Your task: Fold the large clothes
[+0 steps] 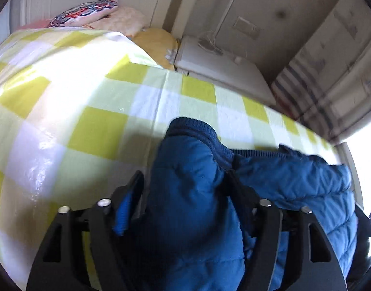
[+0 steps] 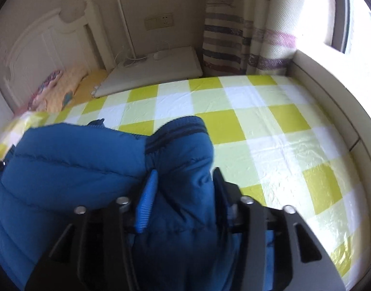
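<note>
A blue puffy jacket lies bunched on the yellow-and-white checked bed sheet (image 1: 146, 118). In the left wrist view one padded sleeve (image 1: 192, 194) with its ribbed cuff (image 1: 192, 126) runs forward between the fingers of my left gripper (image 1: 185, 186), which stands wide. The left blue pad (image 1: 123, 214) shows a dark gap beside the fabric. In the right wrist view the other sleeve (image 2: 183, 169) with a striped cuff (image 2: 183, 127) fills the space inside my right gripper (image 2: 185, 181). Its jaws are spread and the sleeve sits loosely between them. The jacket body (image 2: 64, 169) spreads to the left.
A white headboard (image 2: 40, 43) and pillows (image 1: 88, 14) are at the bed's far end. A white bedside unit (image 2: 156, 70) stands beside a striped curtain (image 2: 233, 36). A low ledge (image 2: 330, 92) under the bright window borders the bed on the right.
</note>
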Available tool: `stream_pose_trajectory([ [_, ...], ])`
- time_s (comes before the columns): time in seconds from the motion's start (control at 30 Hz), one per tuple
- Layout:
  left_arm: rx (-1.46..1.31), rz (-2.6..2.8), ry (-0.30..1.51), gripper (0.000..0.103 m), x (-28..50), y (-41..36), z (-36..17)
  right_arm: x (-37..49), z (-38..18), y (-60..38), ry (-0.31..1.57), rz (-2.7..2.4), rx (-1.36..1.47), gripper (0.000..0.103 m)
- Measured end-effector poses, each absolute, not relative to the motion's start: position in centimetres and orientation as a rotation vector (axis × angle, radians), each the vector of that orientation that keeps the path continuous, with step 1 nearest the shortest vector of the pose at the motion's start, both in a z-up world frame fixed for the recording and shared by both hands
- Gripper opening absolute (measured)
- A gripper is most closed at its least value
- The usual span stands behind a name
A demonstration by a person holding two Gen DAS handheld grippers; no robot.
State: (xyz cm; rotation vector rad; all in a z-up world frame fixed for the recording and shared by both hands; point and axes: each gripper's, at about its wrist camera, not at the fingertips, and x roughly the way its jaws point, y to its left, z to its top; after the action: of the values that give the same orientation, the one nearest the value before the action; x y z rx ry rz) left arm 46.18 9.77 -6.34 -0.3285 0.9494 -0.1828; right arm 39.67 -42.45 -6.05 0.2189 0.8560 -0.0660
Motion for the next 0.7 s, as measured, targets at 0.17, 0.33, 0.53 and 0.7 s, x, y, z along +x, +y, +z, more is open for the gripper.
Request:
stream_pose_trajectory([
  [0.17, -0.364, -0.275, 0.832, 0.096, 41.6, 12.9, -2.5, 36.2, -3.3, -44.8, 0.808, 0.046, 0.337, 0.074],
  [0.33, -0.187, -0.285, 0.893, 0.096, 36.4, 14.1, -2.8, 29.6, -1.9, -46.1, 0.800, 0.164, 0.289, 0.089],
  [0.53, -0.205, -0.334, 0.976, 0.094, 34.0, 13.1, -6.7, 27.5, -6.8, -45.4, 0.889, 0.238, 0.348, 0.083],
  [0.7, -0.213, -0.333, 0.923, 0.051, 31.4, 11.6, -6.3, 25.5, -7.0, -44.0, 0.810, 0.237, 0.400, 0.045],
])
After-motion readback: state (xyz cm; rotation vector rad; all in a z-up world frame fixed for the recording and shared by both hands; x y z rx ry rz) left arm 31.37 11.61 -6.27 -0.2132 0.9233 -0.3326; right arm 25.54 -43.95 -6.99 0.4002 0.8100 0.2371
